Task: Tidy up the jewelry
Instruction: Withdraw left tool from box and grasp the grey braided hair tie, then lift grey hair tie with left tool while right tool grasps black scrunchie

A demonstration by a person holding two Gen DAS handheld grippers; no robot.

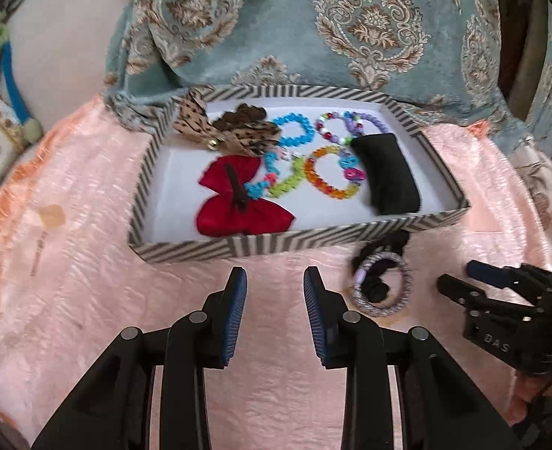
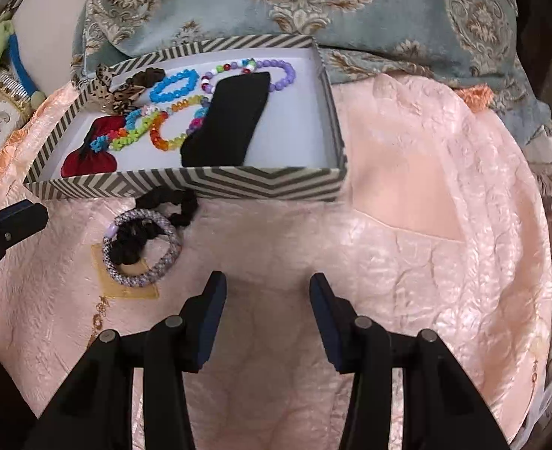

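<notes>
While both tools hang over the pink cloth [image 1: 88, 225], the striped tray [image 1: 185, 251] sits on that cloth toward the far edge, against a blue patterned cushion [image 1: 276, 30].

Tray contents, left to right in the left wrist view:
- a spotted tan bow [image 1: 200, 123] at the far left corner, partly over the tray rim;
- a red bow [image 1: 238, 202] near the front wall;
- a blue bead bracelet [image 1: 294, 131] and a green bead bracelet [image 1: 291, 180], lying close together;
- an orange bead bracelet [image 1: 328, 180], just beside the green one;
- a purple bead bracelet [image 1: 351, 123] toward the back wall;
- a black cushion pad [image 1: 388, 172], lying across the right part of the tray and touching the bracelets.

Outside the tray, just in front of its front wall, a grey-purple hair band [image 1: 384, 281] lies flat on the cloth, with a black scrunchie [image 1: 373, 258] tangled through it and reaching to the tray wall.

Left tool [image 1: 275, 281]: fingers apart by a narrow gap, nothing between them, placed just left of the hair band and clear of it.

Right tool [image 2: 267, 285]: fingers apart, nothing between them, over bare cloth to the right of the hair band [image 2: 142, 251]. In the left wrist view it appears at the right edge, near the band but not touching it.
</notes>
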